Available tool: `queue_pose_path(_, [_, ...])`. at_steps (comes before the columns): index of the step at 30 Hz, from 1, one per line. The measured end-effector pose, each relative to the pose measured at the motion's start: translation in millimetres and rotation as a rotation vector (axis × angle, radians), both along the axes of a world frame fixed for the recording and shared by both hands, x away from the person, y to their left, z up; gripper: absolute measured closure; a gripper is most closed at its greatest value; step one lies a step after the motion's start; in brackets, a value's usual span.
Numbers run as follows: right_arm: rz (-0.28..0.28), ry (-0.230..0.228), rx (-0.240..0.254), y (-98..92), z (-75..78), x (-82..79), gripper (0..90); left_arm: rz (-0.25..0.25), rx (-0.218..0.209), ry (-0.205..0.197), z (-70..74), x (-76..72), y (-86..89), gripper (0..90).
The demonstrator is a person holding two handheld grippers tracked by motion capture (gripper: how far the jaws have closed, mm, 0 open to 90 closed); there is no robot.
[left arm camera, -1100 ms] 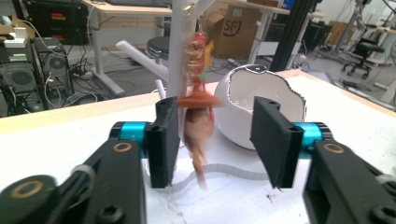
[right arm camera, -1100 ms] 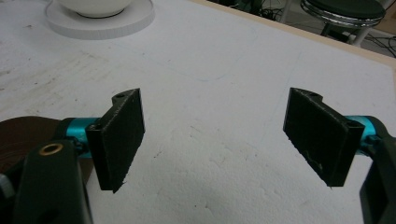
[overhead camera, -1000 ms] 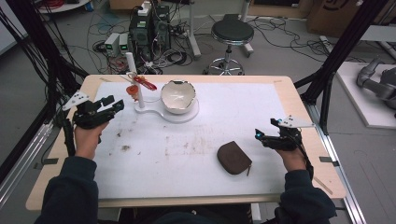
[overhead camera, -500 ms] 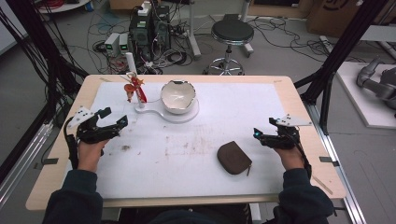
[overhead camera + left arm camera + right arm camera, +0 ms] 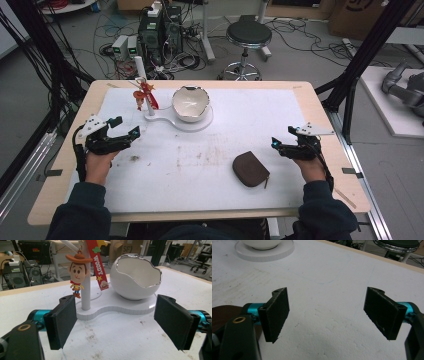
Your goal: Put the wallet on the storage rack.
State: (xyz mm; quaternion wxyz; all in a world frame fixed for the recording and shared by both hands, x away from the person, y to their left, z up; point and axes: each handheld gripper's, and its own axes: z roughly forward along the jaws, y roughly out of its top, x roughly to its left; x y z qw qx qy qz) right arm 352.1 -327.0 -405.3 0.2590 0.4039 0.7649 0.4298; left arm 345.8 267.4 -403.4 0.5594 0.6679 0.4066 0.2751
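Red-strapped and cowboy-hatted, the Woody keychain (image 5: 76, 273) hangs on the white post (image 5: 85, 285) of the stand (image 5: 117, 308), ahead of your left gripper (image 5: 117, 321) and toward its left-hand jaw, with bare table between. Its long axis runs straight down beside the post, strap (image 5: 98, 263) above and figure below. Your left jaws have just been opening and now stand wide with nothing between them. The egg-shaped bowl (image 5: 136, 275) sits on the same stand, ahead toward the other jaw. Your right gripper (image 5: 327, 312) is also spread wide and empty; the brown pouch (image 5: 251, 169) lies just off its left-hand jaw. I judge the left hand much the nearer to the keychain
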Motion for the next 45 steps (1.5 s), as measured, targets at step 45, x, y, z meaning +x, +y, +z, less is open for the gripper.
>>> queue_pose_path(45, [0.34, 0.438, 0.043, 57.2, -34.3, 1.6, 20.7, -0.06, 0.003, 0.035, -3.2, 4.2, -17.6, 19.9])
